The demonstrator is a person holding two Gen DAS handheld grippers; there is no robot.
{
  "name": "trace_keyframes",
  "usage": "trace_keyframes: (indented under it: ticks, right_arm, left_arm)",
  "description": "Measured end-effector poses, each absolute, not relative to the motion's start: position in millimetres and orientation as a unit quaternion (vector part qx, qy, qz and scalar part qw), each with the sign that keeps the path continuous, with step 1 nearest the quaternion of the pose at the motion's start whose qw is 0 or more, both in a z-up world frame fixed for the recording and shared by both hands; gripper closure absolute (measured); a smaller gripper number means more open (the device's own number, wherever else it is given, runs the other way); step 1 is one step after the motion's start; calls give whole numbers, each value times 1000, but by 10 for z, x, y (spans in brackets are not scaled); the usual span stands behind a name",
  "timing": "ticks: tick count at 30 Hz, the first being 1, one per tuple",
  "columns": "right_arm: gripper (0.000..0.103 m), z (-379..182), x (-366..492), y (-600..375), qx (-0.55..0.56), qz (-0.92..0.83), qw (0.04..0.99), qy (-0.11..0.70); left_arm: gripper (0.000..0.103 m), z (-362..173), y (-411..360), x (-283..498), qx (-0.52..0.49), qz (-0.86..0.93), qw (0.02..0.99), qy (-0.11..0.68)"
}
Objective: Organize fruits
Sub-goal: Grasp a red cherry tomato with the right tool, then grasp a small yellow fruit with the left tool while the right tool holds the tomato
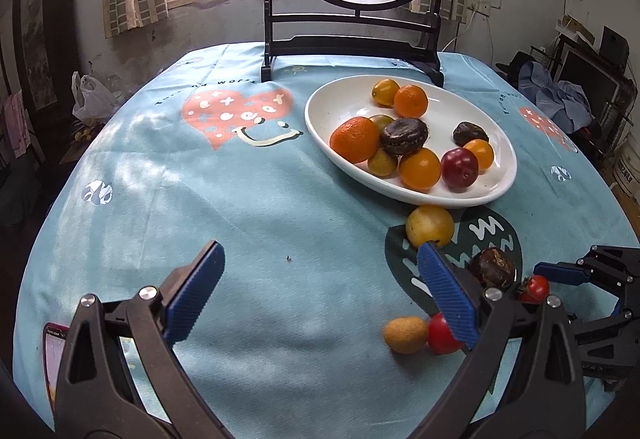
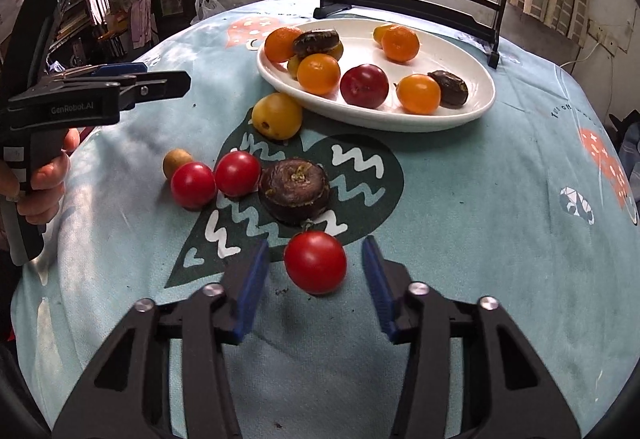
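A: Start at the left. What is the left tool [image 1: 320, 251] doing?

B: It is released, with the blue pads wide apart over bare blue cloth on the counter [image 1: 280, 199] and nothing between them. In the right wrist view a hand [image 2: 48, 175] grips its handle at the left edge.

A: Which fruits are loose on the cloth?

B: Furthest left is a small tan fruit [image 2: 176, 161], dull and oval. Just right of it are two red tomatoes [image 2: 193, 185], glossy, round and touching each other. Farther back, a yellow plum [image 2: 277, 116] sits against the near rim of the white plate [image 2: 460, 119]. Right of the tomatoes is a dark brown fruit [image 2: 294, 191], squat and wrinkled, with a pale stub on top.

A: And the right tool [image 2: 316, 243]?

B: It is released too. A third tomato [image 2: 315, 262], shiny red with a small stem, lies on the cloth between its pads with a gap on each side, just near of the brown fruit.

A: What about the plate?

B: It is far right of centre and holds orange and yellow fruits, one dark red plum [image 2: 364, 86] and two dark brown pieces.
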State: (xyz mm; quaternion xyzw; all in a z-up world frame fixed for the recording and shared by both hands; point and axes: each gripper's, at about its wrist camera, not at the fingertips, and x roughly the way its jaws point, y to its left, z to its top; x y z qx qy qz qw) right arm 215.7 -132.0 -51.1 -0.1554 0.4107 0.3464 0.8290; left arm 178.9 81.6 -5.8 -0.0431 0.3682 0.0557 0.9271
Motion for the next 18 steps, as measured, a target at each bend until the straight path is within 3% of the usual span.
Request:
trace_keyframes:
  ticks: [8, 12, 18]
  right_arm:
    - [73, -417, 2251, -1522, -78, 354, 837, 410]
    - [73, -404, 2323, -1609, -50, 338, 841, 420]
    - [73, -435, 2346, -1604, -53, 328, 840, 429]
  left_arm:
    - [4, -37, 781, 1704, -33, -27, 926, 375]
    - [7, -45, 596, 1559, 27, -86, 926, 367]
    - [31, -191, 548, 1441, 70, -128, 913, 382]
